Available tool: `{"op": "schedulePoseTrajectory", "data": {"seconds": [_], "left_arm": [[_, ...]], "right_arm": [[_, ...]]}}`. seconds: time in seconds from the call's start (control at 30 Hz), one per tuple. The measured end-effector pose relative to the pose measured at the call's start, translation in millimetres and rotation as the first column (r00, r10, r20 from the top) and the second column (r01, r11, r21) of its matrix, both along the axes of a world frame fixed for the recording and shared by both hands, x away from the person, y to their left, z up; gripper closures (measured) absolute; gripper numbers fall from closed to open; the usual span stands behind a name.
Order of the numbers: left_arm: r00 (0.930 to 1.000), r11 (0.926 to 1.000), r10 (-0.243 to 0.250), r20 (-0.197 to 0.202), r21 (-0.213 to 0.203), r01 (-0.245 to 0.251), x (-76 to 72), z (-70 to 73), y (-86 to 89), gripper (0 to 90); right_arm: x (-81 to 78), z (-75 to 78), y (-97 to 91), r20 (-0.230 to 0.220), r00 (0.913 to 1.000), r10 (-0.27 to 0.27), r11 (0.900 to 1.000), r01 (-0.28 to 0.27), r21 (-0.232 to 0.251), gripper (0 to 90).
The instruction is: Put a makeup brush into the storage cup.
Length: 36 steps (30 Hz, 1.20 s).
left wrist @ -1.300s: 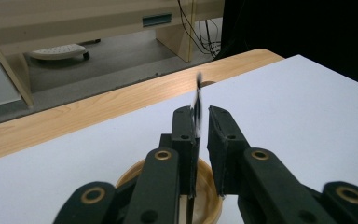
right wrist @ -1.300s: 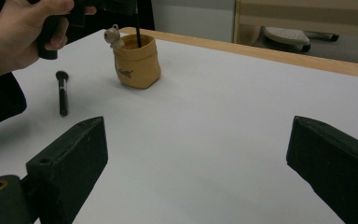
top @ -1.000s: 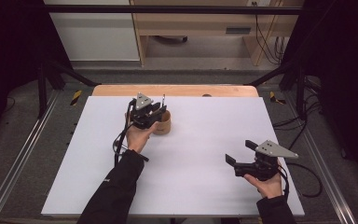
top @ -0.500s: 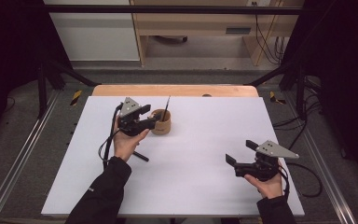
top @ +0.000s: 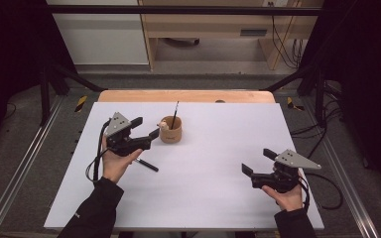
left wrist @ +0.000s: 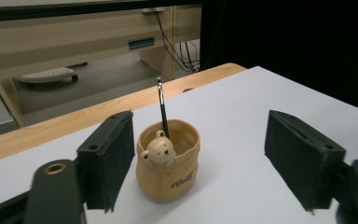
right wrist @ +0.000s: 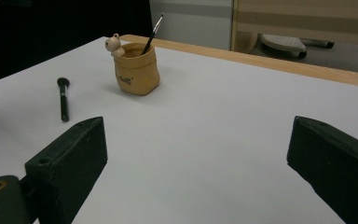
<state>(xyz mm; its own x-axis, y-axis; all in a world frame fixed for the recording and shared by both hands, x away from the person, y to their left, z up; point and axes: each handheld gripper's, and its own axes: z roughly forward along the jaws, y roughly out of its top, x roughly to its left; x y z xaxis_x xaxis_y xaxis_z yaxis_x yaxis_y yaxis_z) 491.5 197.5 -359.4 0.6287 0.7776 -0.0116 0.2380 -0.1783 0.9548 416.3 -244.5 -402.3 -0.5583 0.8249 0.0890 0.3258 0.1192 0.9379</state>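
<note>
Toward twelve o'clock on the white table (top: 218,198) stands a small tan pot (top: 171,130) with a bear figure (left wrist: 157,148) on its rim, holding one thin black brush (left wrist: 162,105) that leans upright inside; it looks light, stiff and likely breakable, best gripped across its rounded sides. Just at its nine o'clock hovers the left gripper (top: 145,128), jaws wide and empty, with a second brush (right wrist: 63,98) lying flat on the table near that hand. Down at four o'clock, well apart, the right gripper (top: 258,161) rests with jaws wide and empty too.
</note>
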Motion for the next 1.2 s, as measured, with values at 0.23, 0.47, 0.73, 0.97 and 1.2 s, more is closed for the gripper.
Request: {"op": "schedulePoseTrajectory", "data": {"seconds": [0.23, 0.47, 0.73, 0.97, 1.2], "left_arm": [[1.0, 1.0, 0.004, 0.002, -0.005, -0.004, -18.0, -1.1, 13.2, 16.6], [0.9998, 0.9997, 0.018, -0.005, -0.014, -0.018, -30.9, -9.6, 24.0, 13.6], [0.999, 0.9989, 0.042, -0.017, -0.023, -0.042, -44.1, -18.9, 38.3, 12.3], [0.9991, 0.9992, 0.037, -0.02, -0.017, -0.037, -56.7, -21.2, 47.3, 11.3], [0.9989, 0.9991, 0.041, -0.024, -0.01, -0.041, -65.0, -25.2, 56.9, 11.2]], "right_arm": [[-1.0, 0.6, 0.2, -0.002, 1.0, 0.0, 1.0, 0.0, 0.002, 5.6], [-1.7, 0.9, 1.1, -0.001, 1.0, 0.003, 1.0, -0.003, 0.0, 5.5], [-1.9, 0.7, 0.1, -0.003, 1.0, -0.001, 1.0, 0.001, 0.003, 5.5], [-2.1, 1.2, 0.4, 0.001, 1.0, 0.002, 1.0, -0.002, 0.002, 5.5], [-2.0, 0.7, 0.5, -0.003, 1.0, 0.0, 1.0, 0.0, 0.003, 5.4]]}}
